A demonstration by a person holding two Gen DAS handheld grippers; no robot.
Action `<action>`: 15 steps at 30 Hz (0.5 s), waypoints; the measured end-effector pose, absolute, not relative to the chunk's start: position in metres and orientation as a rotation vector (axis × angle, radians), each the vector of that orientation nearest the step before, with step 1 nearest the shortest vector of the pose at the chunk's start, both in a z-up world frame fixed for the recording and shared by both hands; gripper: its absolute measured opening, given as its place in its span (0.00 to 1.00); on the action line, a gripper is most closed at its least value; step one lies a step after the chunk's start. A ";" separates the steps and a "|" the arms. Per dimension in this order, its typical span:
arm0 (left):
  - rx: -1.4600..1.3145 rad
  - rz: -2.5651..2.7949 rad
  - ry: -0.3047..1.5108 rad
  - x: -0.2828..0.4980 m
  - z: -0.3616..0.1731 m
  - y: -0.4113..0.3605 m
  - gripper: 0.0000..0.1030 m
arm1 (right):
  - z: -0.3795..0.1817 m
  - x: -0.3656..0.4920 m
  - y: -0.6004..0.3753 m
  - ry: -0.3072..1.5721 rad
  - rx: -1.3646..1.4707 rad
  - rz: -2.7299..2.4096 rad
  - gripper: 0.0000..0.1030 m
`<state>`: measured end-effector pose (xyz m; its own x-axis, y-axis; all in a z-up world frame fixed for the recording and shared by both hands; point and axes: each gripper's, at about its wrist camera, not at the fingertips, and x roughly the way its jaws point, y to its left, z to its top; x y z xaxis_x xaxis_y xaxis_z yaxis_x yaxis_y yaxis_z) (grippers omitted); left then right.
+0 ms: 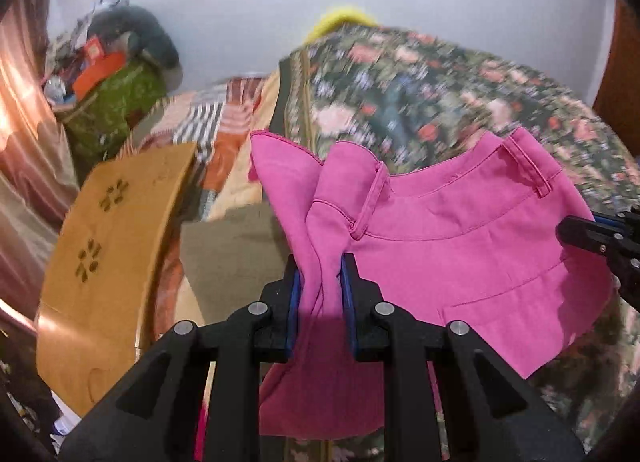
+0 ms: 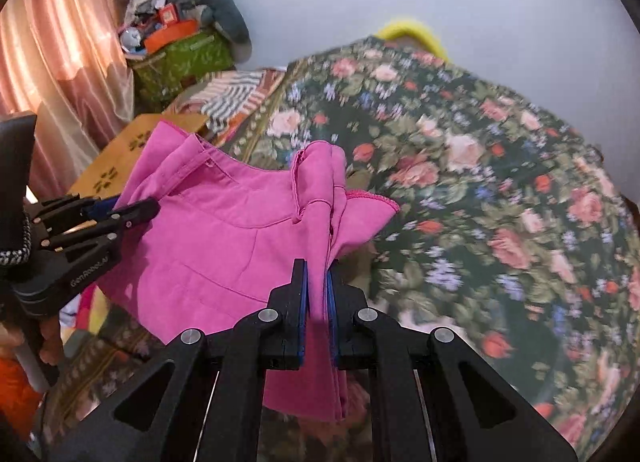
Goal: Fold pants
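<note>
In the left wrist view I see a tan wooden board (image 1: 116, 262) at the left of the frame. At bottom centre my left gripper (image 1: 320, 274) has its jaws clamped on a bunched waistband corner of the pink pants (image 1: 460, 262), which spread rightward above the floral bedspread (image 1: 440, 102). In the right wrist view, the right gripper (image 2: 318, 282) at bottom centre pinches the other waistband corner, jaws closed tight on cloth.
</note>
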<state>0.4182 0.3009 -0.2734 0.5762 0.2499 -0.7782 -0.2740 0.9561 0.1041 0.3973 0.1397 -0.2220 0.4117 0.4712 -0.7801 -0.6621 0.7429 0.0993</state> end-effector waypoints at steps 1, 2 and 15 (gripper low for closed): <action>-0.029 0.314 0.919 0.421 -0.283 0.305 0.19 | -0.228 0.399 0.143 0.906 -0.240 0.721 0.08; -0.028 0.315 0.931 0.421 -0.291 0.308 0.19 | -0.236 0.399 0.146 0.918 -0.251 0.718 0.08; 0.132 0.386 0.984 0.408 -0.313 0.304 0.51 | -0.244 0.389 0.141 0.873 -0.412 0.582 0.14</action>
<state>0.4080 0.3037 -0.3131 0.4925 0.3761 -0.7848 -0.2579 0.9244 0.2811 0.3887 0.1415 -0.2435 0.5054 0.3049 -0.8072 -0.6282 0.7713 -0.1020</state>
